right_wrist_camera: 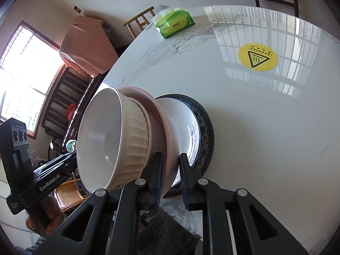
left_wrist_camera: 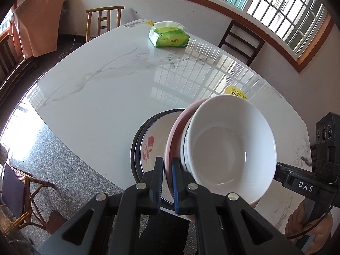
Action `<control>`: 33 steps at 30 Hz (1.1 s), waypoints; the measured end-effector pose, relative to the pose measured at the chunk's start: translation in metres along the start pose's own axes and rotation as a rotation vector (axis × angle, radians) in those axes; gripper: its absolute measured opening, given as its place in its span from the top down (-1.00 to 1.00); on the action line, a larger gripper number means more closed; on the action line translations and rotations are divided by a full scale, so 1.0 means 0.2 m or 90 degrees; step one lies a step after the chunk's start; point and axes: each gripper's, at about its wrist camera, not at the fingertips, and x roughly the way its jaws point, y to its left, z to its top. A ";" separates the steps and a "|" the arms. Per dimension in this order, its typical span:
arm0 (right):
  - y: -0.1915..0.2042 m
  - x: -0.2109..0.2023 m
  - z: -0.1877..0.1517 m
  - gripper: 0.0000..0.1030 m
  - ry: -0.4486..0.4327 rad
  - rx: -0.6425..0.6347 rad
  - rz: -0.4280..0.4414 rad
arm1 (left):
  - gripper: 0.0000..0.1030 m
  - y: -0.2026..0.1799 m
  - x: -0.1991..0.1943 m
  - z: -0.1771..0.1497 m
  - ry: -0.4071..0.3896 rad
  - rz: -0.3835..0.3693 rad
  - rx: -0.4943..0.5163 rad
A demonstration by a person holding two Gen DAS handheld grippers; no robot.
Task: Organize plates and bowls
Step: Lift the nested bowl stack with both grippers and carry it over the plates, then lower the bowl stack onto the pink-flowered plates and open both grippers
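1. Carrying a nested stack, both grippers clench the pink bowl (left_wrist_camera: 172,140) by its rim, the left gripper (left_wrist_camera: 166,182) and the right gripper (right_wrist_camera: 171,178) on opposite sides.
2. The white ribbed bowl (left_wrist_camera: 229,148) sits inside it, loose.
3. The stack is tilted above the rose plate (left_wrist_camera: 152,144), which rests on a dark-rimmed plate (right_wrist_camera: 205,136) near the counter (left_wrist_camera: 102,89) edge.
4. Glazed ceramic: likely heavy, stiff, slippery, breakable; rim grips suit, kept level.

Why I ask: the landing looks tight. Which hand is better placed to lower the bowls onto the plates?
Right, slightly: left tongs and right tongs both clamp the pink bowl, but its view shows more of the plates.
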 end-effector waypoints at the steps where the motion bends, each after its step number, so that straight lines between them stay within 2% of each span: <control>1: 0.00 0.01 0.00 0.68 0.002 0.000 0.000 | 0.89 0.01 0.01 0.00 0.002 0.000 0.000; 25: 0.01 0.16 0.06 0.68 0.038 0.011 -0.004 | 0.89 0.06 0.13 0.01 0.027 0.012 0.002; 33: -0.02 0.17 0.07 0.68 0.040 0.018 0.001 | 0.89 0.06 0.13 0.01 0.002 0.020 0.012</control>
